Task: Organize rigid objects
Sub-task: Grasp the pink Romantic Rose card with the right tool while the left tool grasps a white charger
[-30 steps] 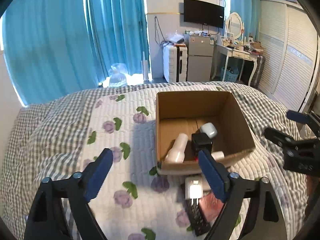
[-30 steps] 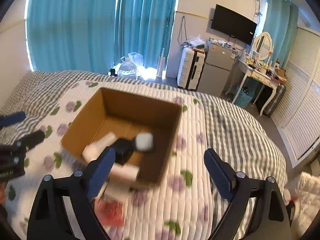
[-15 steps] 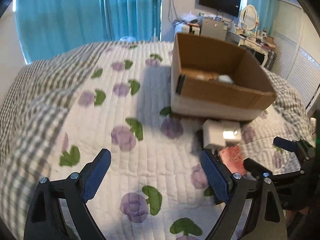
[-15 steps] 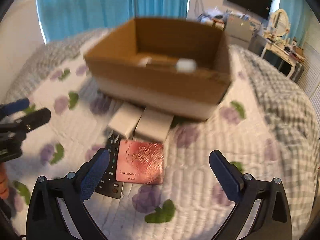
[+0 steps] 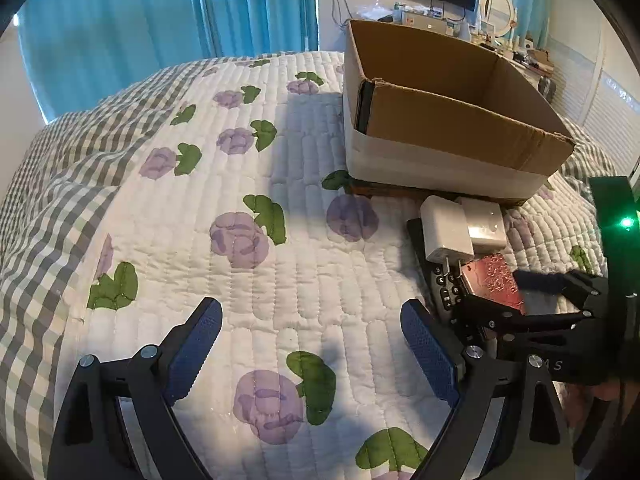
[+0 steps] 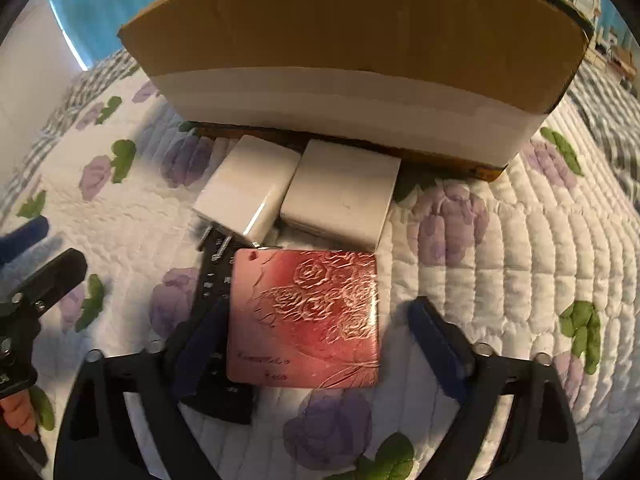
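Note:
A flat pink embossed case (image 6: 308, 316) lies on the quilt, partly on a black remote (image 6: 218, 320). My right gripper (image 6: 316, 344) is open, low over the quilt, its fingers on either side of the case. Two white boxes, a charger (image 6: 248, 186) with prongs and a plain one (image 6: 342, 194), lie against the cardboard box (image 6: 352, 32). In the left wrist view the case (image 5: 494, 282), charger (image 5: 446, 232), remote (image 5: 444, 288) and cardboard box (image 5: 460, 144) sit to the right. My left gripper (image 5: 312, 350) is open and empty over bare quilt, left of them.
The floral quilt (image 5: 200, 220) covers the bed and slopes off to the left into grey check. Blue curtains, a TV and a dresser stand beyond the bed. The right gripper's body (image 5: 560, 320) sits close by the left gripper's right finger.
Both grippers have dropped low toward the quilt. The right gripper has moved forward so its fingers now straddle the pink case. The left gripper has lowered a little beside it.

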{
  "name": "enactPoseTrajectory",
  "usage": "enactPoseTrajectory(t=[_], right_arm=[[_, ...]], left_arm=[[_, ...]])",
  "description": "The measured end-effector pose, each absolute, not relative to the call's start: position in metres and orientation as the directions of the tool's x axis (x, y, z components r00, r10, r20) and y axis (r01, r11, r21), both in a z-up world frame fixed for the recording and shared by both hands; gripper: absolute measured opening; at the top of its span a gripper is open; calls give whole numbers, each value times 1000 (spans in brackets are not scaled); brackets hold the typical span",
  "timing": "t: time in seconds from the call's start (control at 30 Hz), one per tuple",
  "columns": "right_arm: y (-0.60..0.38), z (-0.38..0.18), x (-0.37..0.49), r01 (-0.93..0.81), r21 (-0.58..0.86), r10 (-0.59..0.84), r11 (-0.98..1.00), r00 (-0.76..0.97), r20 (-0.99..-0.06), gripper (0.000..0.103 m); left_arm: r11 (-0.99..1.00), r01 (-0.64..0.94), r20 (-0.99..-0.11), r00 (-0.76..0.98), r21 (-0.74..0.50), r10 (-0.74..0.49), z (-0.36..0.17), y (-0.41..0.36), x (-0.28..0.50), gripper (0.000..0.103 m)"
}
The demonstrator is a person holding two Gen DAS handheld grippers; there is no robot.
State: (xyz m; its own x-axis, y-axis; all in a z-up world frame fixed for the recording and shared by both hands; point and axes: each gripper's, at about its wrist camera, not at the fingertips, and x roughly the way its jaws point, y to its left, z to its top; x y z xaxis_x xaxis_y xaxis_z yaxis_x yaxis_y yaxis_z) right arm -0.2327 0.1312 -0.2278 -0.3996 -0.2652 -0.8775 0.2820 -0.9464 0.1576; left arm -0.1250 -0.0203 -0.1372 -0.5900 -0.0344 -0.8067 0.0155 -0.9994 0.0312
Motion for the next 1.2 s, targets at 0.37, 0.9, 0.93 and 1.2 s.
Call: enactPoseTrajectory(t=[0.37, 0.9, 0.93, 1.2], right_arm=[[146, -197, -196, 239, 27, -154, -971, -530, -834, 71], [217, -164, -251, 154, 16, -100, -988, -553, -827, 71], [217, -168, -251, 149, 25, -103, -989, -546, -831, 71], [218, -175, -251, 134, 41, -106, -990, -529, -842, 71]], left_arm=[[-999, 20, -828, -560, 34, -39, -134, -7, -120, 93], [-995, -69, -846, -533, 77, -29, -159, 71, -187, 93], [-993, -74, -847, -530, 96, -43, -163, 74, -192, 93], [-989, -125, -833, -554, 85, -1, -166, 73, -207, 85]])
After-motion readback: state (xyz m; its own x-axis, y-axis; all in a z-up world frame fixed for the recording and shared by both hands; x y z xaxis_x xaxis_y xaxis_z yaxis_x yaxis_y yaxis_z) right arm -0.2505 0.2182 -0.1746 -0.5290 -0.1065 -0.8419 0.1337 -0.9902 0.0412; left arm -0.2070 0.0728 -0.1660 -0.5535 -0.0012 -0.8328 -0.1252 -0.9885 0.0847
